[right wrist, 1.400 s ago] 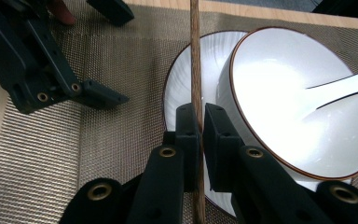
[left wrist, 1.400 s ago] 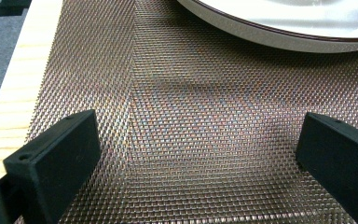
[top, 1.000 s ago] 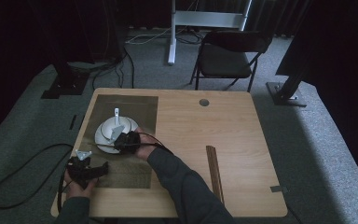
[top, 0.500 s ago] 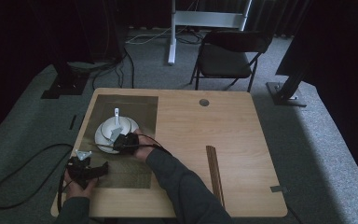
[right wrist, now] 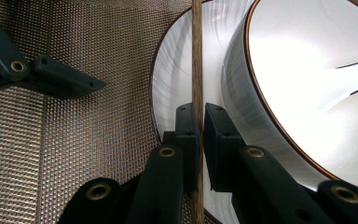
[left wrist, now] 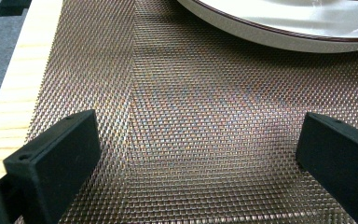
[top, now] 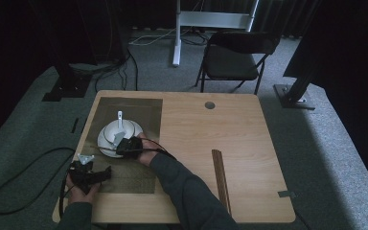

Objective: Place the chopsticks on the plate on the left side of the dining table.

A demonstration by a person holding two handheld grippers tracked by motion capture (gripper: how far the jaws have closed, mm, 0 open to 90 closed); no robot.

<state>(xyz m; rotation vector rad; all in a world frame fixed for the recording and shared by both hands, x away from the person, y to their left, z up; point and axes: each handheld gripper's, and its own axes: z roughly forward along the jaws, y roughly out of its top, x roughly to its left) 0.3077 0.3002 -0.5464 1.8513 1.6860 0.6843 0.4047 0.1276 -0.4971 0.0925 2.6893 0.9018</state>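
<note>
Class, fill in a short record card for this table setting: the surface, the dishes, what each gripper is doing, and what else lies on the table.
Surface: wooden table with a woven mat at its left
Dishes: bowl on a plate, a white spoon in the bowl
Right gripper: shut on a chopstick over the plate's rim
Left gripper: open, above bare mat near the plate
Also on table: more chopsticks lying at the right
</note>
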